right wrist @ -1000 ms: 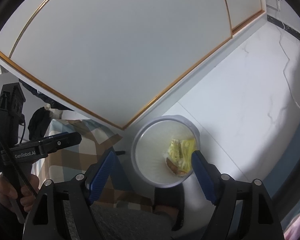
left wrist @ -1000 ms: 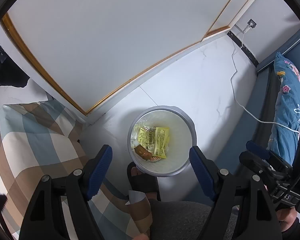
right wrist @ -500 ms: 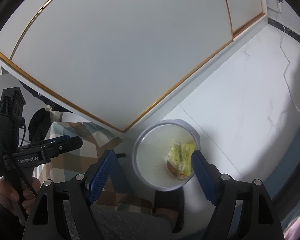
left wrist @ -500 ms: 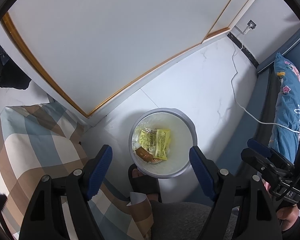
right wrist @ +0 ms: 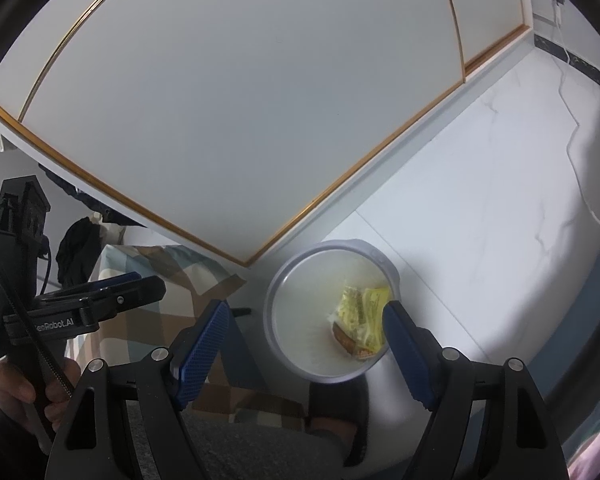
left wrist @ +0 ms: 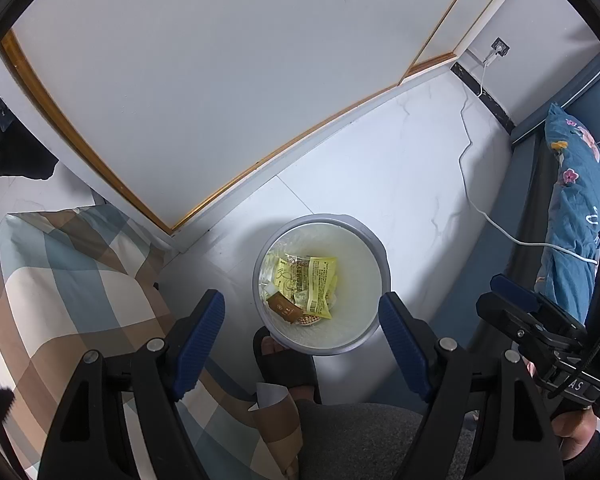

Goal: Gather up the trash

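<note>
A round grey trash bin (left wrist: 370, 240) with a white liner stands on the white floor. Inside lie yellow wrappers (left wrist: 312, 280) and a brown packet (left wrist: 284, 309). My left gripper (left wrist: 302, 330) hangs high above the bin, open, with nothing between its blue pads. In the right wrist view the same bin (right wrist: 284, 280) shows yellow wrappers (right wrist: 362, 312) at its right side. My right gripper (right wrist: 306, 338) is also open and empty above it. Each gripper appears at the edge of the other's view, held by a hand.
A checked blanket (left wrist: 60, 280) covers the bed at the left. A person's foot in a black slipper (left wrist: 288, 364) stands just before the bin. A white cable (left wrist: 472, 184) runs over the floor to a wall socket. Blue flowered bedding (left wrist: 572, 208) lies at the right. White wardrobe doors (left wrist: 220, 60) stand behind.
</note>
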`<move>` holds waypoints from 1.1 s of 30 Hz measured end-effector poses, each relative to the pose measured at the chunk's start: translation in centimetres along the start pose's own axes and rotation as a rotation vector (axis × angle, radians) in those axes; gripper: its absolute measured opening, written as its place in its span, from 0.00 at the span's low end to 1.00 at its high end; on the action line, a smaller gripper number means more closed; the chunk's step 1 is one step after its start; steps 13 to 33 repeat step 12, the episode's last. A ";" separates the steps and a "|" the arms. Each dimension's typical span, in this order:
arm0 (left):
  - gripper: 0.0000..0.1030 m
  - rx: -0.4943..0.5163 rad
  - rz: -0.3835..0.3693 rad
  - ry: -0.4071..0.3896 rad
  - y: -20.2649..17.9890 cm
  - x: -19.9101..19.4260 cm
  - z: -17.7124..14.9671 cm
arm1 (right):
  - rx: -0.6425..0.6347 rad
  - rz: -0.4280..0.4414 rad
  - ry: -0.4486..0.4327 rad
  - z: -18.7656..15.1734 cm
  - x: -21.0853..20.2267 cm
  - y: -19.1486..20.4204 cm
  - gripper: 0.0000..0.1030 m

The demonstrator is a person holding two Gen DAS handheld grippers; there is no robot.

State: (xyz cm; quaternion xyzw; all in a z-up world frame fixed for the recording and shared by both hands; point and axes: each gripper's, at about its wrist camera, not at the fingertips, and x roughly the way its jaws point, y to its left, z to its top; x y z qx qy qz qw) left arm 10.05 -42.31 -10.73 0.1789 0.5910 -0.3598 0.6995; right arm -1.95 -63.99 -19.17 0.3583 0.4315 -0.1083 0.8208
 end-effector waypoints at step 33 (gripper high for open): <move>0.74 0.010 -0.017 -0.046 -0.2 -0.6 -0.1 | 0.003 -0.008 0.005 -0.1 0.2 0.0 0.77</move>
